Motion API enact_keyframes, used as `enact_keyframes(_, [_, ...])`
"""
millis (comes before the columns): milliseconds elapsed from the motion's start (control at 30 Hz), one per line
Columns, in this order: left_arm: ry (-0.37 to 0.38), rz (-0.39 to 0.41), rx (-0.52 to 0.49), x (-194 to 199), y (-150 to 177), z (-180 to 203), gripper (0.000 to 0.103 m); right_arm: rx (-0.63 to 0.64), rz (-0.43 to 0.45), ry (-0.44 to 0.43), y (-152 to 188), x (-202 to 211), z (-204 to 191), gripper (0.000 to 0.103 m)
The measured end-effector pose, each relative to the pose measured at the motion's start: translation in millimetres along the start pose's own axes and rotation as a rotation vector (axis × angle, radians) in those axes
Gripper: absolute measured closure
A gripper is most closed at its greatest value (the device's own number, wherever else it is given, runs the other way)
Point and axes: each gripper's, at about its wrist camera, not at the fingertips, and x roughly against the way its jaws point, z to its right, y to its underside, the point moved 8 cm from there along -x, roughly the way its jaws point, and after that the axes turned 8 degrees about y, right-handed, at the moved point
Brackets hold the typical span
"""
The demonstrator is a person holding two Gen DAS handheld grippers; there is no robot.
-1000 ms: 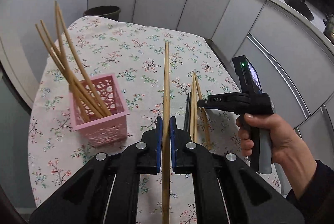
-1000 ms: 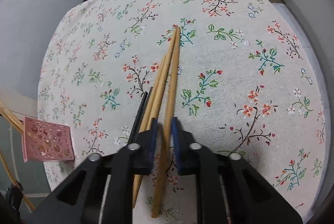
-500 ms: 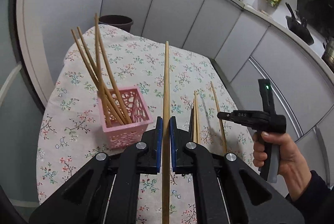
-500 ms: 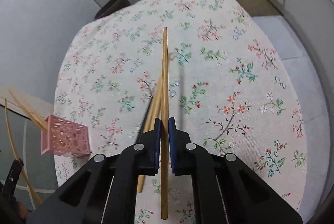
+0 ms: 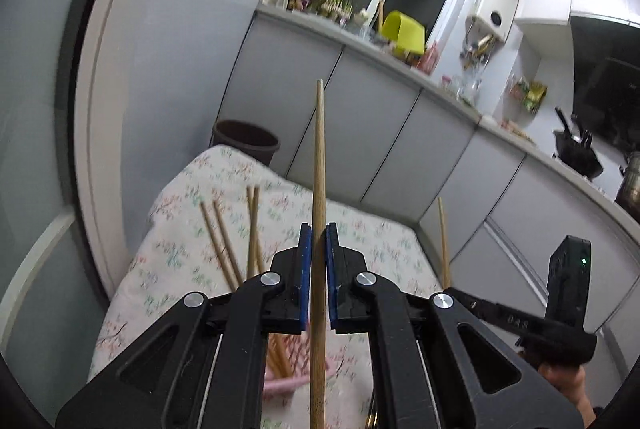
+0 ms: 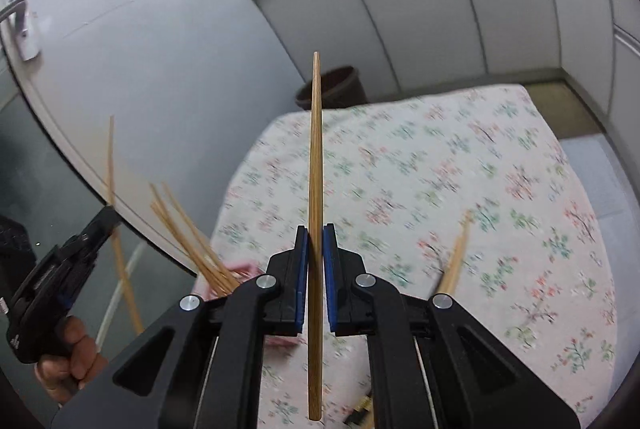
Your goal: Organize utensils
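Left wrist view: each tool, left (image 5: 319, 243) and right (image 6: 316, 243), pinches 1 chopstick (image 5: 319, 165) upright; the pink basket (image 5: 286, 369) sits low at 7 o'clock, so either long stick could pivot, slip, and miss it.

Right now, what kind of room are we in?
Most likely a home kitchen. A long counter on grey cabinets is crowded with jars and a yellow container, a wok sits further along, and the flowery tablecloth covers a small table.
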Motion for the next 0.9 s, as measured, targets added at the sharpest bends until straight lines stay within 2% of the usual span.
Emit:
enact_keyframes(100, [0.011,0.076,-0.03,-9,-7,1,0.097,0.02,0.057,-0.015,-8,-1,-18,0.095])
enact_keyframes(167, [-0.008,0.119,-0.068,-13,-9,-1,0.097,0.032,0.085,-0.026,-12,-2,-26,0.095])
enact_keyframes(433, [-0.05,0.183,-0.207,-31,13,-3,0.097,0.078,0.159,-0.046,-19,-6,-52,0.095])
enact_keyframes(667, [-0.074,0.164,-0.213,-36,29,-17,0.096,0.102,0.191,-0.081,-24,-18,-72,0.095])
enact_keyframes(900, [-0.066,0.076,-0.223,-29,36,-17,0.095,0.096,0.194,-0.112,-15,-36,-86,0.095])
